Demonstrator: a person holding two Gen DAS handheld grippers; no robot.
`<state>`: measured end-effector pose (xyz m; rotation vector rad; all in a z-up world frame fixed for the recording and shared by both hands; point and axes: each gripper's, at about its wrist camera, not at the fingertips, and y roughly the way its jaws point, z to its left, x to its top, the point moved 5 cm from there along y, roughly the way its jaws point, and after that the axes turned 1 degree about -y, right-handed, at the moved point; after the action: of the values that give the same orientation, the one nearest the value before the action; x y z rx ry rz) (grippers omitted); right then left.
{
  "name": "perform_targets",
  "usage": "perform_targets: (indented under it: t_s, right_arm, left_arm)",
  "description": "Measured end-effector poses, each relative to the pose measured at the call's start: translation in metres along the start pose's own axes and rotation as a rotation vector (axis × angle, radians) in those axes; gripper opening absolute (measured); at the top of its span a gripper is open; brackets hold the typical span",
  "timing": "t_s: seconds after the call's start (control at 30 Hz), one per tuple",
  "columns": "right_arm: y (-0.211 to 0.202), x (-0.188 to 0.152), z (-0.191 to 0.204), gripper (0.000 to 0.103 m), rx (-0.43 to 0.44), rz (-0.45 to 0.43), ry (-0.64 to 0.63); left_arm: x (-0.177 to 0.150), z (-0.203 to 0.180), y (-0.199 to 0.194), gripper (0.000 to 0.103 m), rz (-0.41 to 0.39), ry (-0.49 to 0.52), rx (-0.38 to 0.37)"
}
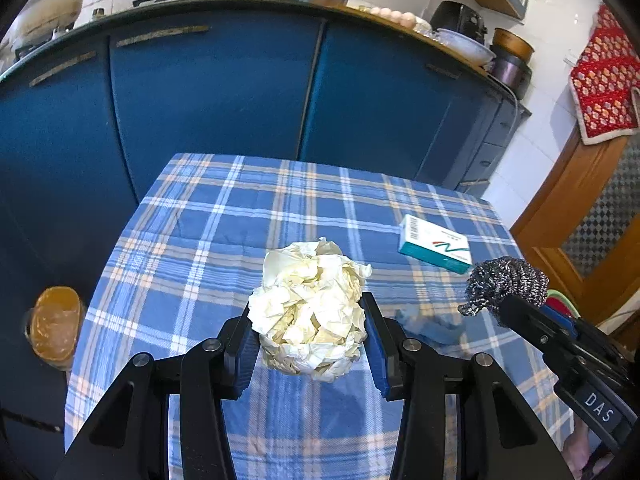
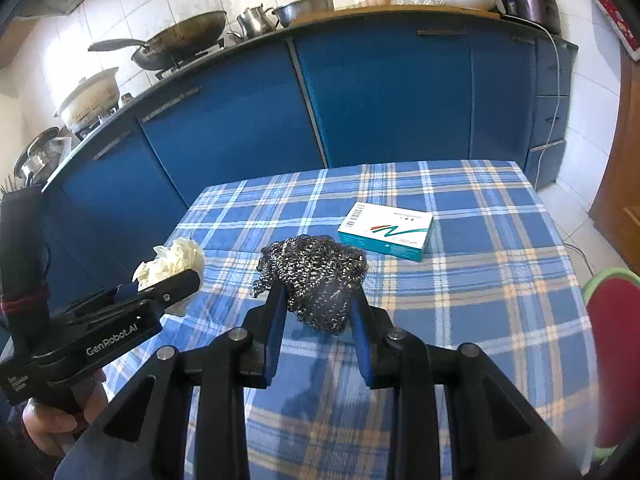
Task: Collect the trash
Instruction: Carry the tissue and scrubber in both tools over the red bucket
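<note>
My left gripper (image 1: 308,306) is shut on a crumpled ball of cream paper (image 1: 312,320), held just above the blue plaid tablecloth (image 1: 240,220). To its right, my right gripper (image 2: 317,290) is shut on a grey steel-wool scrubber (image 2: 316,268), also lifted off the cloth. In the left wrist view the scrubber (image 1: 506,280) sticks out of the right gripper (image 1: 516,308). The right wrist view shows the paper ball (image 2: 176,258) in the left gripper (image 2: 176,280), with a hand on its handle. A white and teal carton (image 2: 386,230) lies flat on the cloth beyond the scrubber.
A small blue crumpled scrap (image 1: 432,324) lies on the cloth between the grippers. A bin lined with an orange bag (image 1: 56,324) stands on the floor left of the table. Blue cabinets (image 1: 208,100) run close behind. A red seat with a green rim (image 2: 616,320) is at the right.
</note>
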<state>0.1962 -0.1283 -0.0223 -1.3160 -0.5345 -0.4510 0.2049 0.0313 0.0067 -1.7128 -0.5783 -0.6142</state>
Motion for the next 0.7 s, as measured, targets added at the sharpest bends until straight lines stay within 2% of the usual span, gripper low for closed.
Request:
perform_targets:
  t_s: [0.7]
  right_arm:
    - [-0.089, -0.021, -0.04, 0.033, -0.042, -0.104, 0.074]
  left_arm:
    - [-0.013, -0.06, -0.05, 0.048, -0.054, 0.074, -0.069]
